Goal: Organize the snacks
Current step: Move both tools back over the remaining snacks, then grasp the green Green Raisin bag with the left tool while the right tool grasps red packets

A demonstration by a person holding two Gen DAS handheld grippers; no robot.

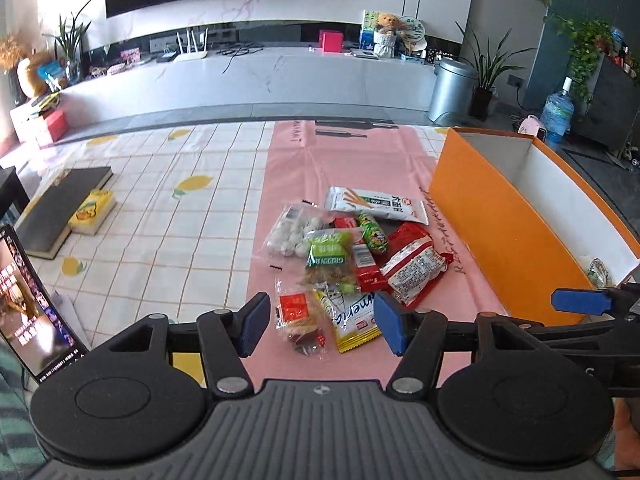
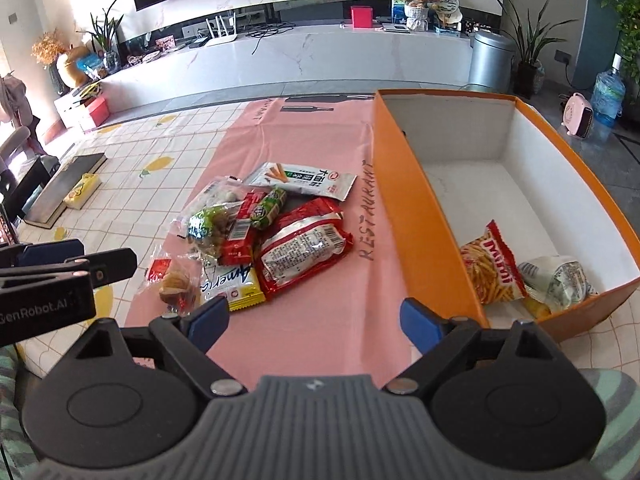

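A loose heap of small plastic snack packets (image 1: 344, 256) lies on the pink plastic mat (image 1: 344, 168) spread over the counter, just left of the long orange cardboard box with a white inside (image 2: 420, 216), where a red-and-yellow fries bag (image 2: 494, 268) and a crumpled pale wrapper (image 2: 556, 280) already lie. The left gripper (image 1: 320, 322) hangs over the near edge of the heap, its fingers moderately apart and empty, with the clear packet with a red label (image 1: 298, 316) and the yellow-edged white packet (image 1: 352, 320) beneath the gap. The right gripper (image 2: 314, 322) hovers over bare mat, fingers wide and empty. A good pick would probably single out one outer packet, come straight down, and pinch its body rather than a slippery crimped edge.
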